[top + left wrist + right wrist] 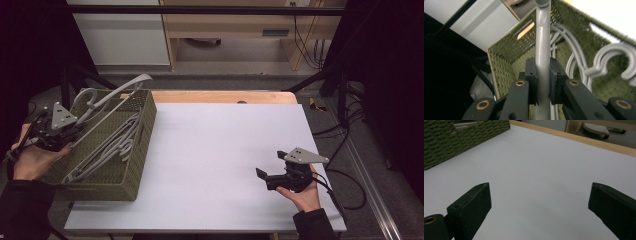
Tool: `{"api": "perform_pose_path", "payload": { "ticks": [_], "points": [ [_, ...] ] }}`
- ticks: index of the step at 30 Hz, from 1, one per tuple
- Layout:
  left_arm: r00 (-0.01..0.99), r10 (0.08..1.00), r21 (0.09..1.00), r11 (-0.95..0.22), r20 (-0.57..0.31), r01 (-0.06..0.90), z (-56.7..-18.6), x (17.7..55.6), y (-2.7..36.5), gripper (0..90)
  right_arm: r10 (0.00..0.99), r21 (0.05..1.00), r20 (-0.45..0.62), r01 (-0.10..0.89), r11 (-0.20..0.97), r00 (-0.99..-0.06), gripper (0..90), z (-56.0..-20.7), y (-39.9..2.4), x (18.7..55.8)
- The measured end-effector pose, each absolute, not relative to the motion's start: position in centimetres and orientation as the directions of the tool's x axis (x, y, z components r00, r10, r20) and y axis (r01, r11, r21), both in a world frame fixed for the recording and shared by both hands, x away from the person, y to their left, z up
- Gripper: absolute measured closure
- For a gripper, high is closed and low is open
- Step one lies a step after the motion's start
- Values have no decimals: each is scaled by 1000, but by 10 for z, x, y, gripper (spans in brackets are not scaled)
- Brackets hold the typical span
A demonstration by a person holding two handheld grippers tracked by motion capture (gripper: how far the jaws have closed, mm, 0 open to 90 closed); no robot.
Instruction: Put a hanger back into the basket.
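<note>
One grey plastic hanger [112, 97] is clamped in the left gripper [70, 131], which sits at the near left edge of the basket [107, 187]. In the left gripper view the two black pads [531, 80] press on either side of a smooth, round, matte grey bar [542, 62], which runs straight up between them, with a faint seam across it just above the pads. From the high view, that hanger rises out of the basket at a slant, its long arm reaching up and over the far rim, its curved hook [87, 97] close to the gripper's grey plate.

Several more hangers [112, 147] of the same grey lie piled inside the basket (their hooks and arms overlap, so I cannot count them). The basket is olive green, woven, rectangular, and stands at the left end of the white worktop [220, 150].

Over at the right, the right gripper [270, 165] is held low over bare worktop, well apart from the basket, its jaws spread wide with nothing between them; the right gripper view shows both black jaws far apart.

No brand, label or writing can be read on any of these.
</note>
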State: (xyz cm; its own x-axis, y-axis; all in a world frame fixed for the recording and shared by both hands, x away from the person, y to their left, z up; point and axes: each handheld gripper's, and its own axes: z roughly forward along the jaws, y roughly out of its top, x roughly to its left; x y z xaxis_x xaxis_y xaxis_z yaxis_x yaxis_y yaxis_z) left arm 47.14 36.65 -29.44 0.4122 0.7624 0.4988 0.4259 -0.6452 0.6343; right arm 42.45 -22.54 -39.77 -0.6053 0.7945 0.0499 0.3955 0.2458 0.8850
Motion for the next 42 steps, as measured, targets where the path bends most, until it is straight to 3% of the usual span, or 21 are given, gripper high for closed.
{"api": "perform_pose_path", "payload": {
  "ticks": [24, 29, 38, 42],
  "points": [
    [377, 774, 569, -631, 509, 527, -363, 484, 374, 795, 789, 881, 49, 399, 255, -612, 52, -399, -224, 425],
    [386, 742, 523, -664, 548, 535, -381, 490, 363, 790, 789, 878, 52, 405, 257, -613, 52, -400, -223, 425],
    [451, 770, 520, -638, 452, 568, -381, 489, 365, 741, 787, 879, 56, 405, 253, -614, 53, -399, -223, 425],
    [481, 803, 590, -589, 351, 553, -370, 479, 364, 690, 787, 882, 54, 399, 250, -614, 53, -398, -224, 425]
  ]
}}
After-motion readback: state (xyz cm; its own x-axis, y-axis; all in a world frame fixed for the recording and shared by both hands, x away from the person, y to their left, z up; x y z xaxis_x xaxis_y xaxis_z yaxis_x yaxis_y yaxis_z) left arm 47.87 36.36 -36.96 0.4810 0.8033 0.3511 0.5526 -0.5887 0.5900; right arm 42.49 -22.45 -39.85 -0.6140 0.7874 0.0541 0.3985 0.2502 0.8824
